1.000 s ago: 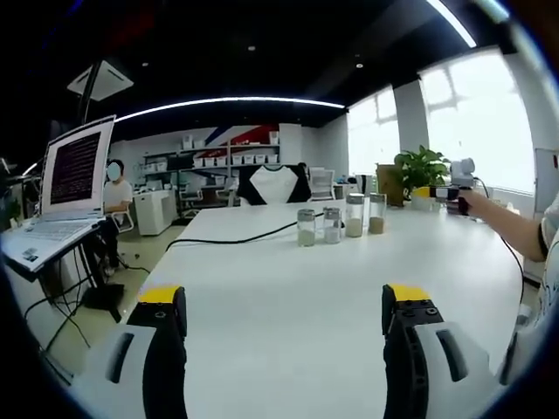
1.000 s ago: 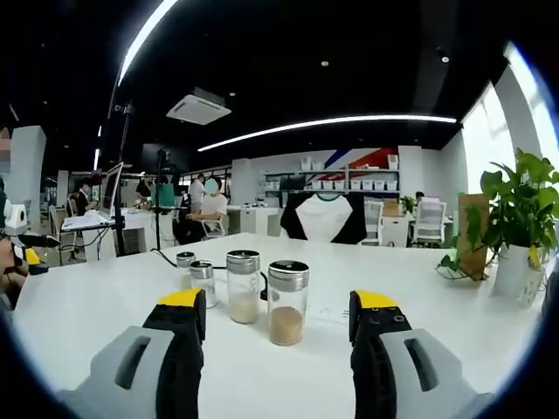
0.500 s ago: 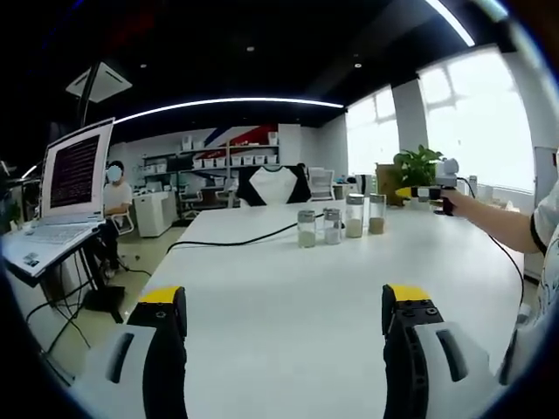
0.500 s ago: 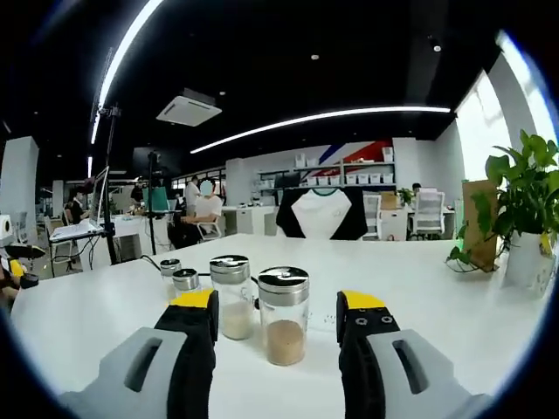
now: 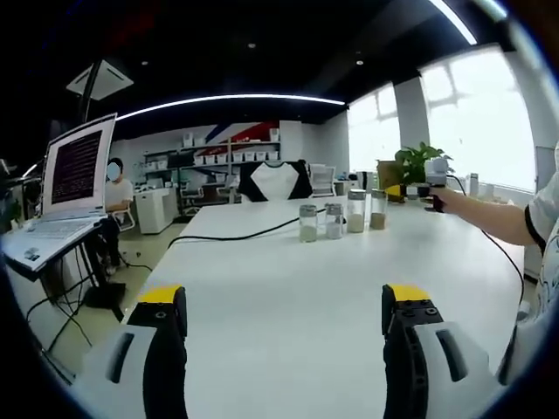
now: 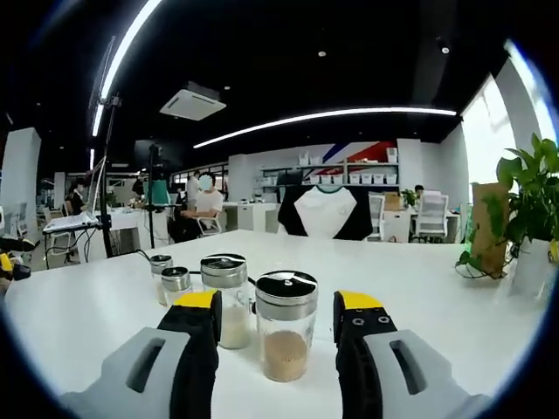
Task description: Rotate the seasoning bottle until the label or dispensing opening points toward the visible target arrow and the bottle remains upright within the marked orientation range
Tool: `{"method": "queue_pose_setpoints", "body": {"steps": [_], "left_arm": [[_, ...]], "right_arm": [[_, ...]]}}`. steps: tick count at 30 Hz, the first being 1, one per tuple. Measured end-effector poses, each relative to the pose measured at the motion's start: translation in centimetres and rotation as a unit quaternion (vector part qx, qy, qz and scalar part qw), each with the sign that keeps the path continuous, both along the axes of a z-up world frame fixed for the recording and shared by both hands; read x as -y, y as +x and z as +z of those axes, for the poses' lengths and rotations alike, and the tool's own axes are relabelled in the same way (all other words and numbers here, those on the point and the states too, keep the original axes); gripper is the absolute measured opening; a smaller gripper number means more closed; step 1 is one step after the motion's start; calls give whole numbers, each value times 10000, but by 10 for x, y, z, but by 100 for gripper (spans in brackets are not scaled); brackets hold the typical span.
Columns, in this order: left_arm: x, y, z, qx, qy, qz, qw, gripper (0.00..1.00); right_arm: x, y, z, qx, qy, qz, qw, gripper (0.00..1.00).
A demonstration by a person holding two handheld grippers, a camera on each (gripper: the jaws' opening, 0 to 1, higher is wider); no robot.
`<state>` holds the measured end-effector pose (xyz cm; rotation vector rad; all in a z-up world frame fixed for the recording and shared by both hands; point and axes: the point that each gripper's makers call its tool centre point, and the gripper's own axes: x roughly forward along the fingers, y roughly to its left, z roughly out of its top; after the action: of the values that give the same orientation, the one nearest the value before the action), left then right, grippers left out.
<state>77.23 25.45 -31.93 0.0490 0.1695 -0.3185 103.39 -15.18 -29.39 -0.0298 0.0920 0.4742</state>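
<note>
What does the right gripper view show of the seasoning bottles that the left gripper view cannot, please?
In the right gripper view, the nearest bottle stands between the open right gripper, its metal lid and brown contents plain. In the left gripper view come the laptop, the black cable and the open left gripper. Both views share the four bottles in a row on the white table.
</note>
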Motion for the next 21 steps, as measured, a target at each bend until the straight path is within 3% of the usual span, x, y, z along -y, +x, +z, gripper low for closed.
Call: {"method": "queue_pose_setpoints", "body": {"steps": [3,4,6,9,13,21], "left_arm": [[4,-1,0,-39,-65,-116,9999,97],[13,-4,5,4,-337,-344,9988,96],[16,-6,19,211,-650,-432,9967,95],[12,-10,32,449,-281,-361,9979,90],[21,-13,41,499,-361,-542,9966,93],[22,-13,40,467,-363,-547,9968,99]], "right_arm": [[-2,4,-4,-33,-70,-32,10000,51],[-2,5,-5,-38,-64,-30,10000,51],[-3,8,-7,-67,-33,-24,10000,51],[-2,13,-13,-137,-52,-74,9999,51],[-2,19,-18,-134,-91,-103,9998,51],[-4,32,-20,-165,-86,-164,9997,51]]}}
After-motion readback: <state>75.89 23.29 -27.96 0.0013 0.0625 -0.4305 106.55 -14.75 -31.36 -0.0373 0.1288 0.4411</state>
